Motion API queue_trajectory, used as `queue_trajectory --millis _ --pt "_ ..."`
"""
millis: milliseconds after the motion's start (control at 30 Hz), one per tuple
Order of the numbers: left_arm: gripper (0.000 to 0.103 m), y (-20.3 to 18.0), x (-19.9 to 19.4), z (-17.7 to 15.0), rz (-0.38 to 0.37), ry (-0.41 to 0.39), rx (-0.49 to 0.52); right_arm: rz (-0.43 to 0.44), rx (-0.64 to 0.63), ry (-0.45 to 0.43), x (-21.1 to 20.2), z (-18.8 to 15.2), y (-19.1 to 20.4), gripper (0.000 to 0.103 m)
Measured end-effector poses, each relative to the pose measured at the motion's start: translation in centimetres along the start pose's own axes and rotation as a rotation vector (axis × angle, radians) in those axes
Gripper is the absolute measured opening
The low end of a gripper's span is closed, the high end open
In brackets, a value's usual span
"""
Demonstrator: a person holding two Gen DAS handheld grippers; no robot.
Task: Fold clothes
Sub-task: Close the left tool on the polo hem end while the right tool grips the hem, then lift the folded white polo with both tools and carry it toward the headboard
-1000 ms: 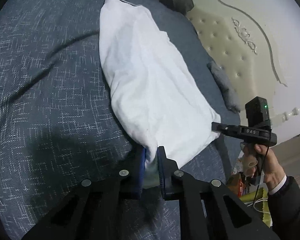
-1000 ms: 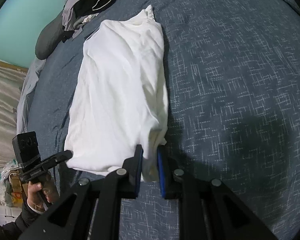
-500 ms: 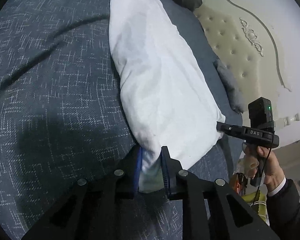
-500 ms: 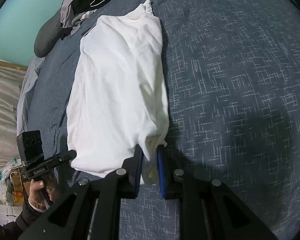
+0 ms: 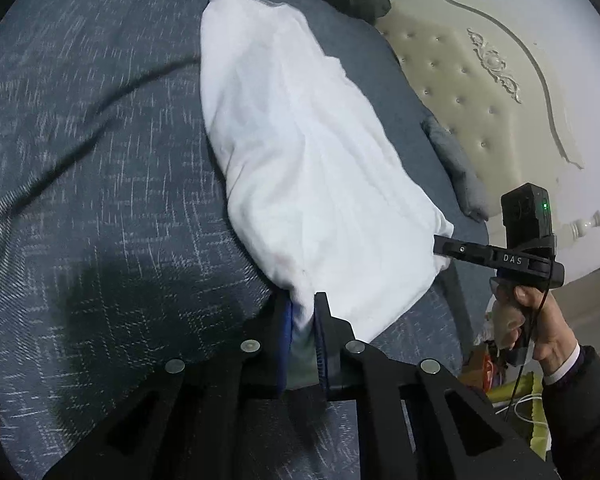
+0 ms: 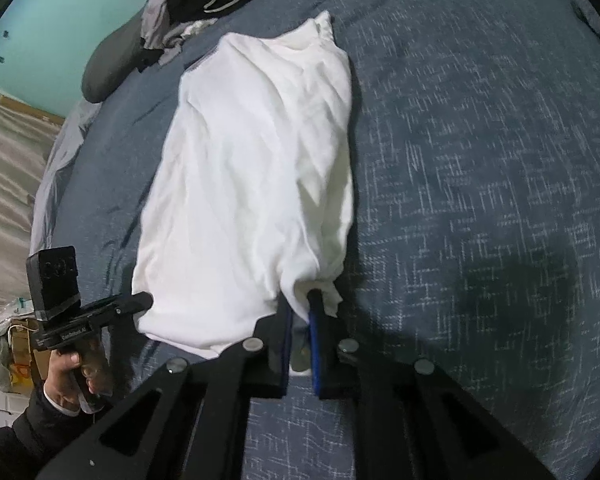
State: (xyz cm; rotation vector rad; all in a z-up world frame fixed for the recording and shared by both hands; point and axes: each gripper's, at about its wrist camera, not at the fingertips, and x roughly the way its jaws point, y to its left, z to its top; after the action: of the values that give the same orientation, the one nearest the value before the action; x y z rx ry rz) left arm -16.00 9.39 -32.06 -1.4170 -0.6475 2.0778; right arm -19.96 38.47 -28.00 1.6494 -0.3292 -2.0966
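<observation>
1. White cloth fills the gap between the left gripper's (image 5: 303, 312) blue-lined jaws, which are closing on one near corner of the white garment (image 5: 300, 152).
2. The right gripper (image 6: 300, 312) does the same at the other near corner, its jaws closing with fabric pinched between them.
3. From each claw the garment runs away toward 12 o'clock on the blue-grey bedspread (image 6: 480, 160); its long axis points straight ahead, so both hands sit at the same short hem, neither nearer the far end.
4. A fold would likely carry this hem toward 12 o'clock, onto the far edge.
5. The left wrist view shows the cream tufted headboard (image 5: 480, 92) at 2 o'clock; the right wrist view alone shows a pile of dark clothes (image 6: 188, 12) at 11 o'clock, just beyond the far end.
</observation>
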Motion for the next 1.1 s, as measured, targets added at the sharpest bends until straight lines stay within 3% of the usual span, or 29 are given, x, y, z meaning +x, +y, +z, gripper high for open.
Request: queue_trajectory --millis 233,667,1100 --pt "0.010 -2.3 -3.0 1.7 0.007 -0.040 0.025 0.079 -0.022 -0.069 -3.0 1.7 1.3 0.006" --pt "0.005 -7.1 -9.4 8.8 0.049 -0.102 0.065 0.167 -0.115 -0.178 -9.4 7.7 5.5 0.005" --pt "0.005 -10.5 -10.4 11.8 0.050 -0.080 0.085 0.194 -0.138 -0.264 -14.3 11.4 7.6 0.005"
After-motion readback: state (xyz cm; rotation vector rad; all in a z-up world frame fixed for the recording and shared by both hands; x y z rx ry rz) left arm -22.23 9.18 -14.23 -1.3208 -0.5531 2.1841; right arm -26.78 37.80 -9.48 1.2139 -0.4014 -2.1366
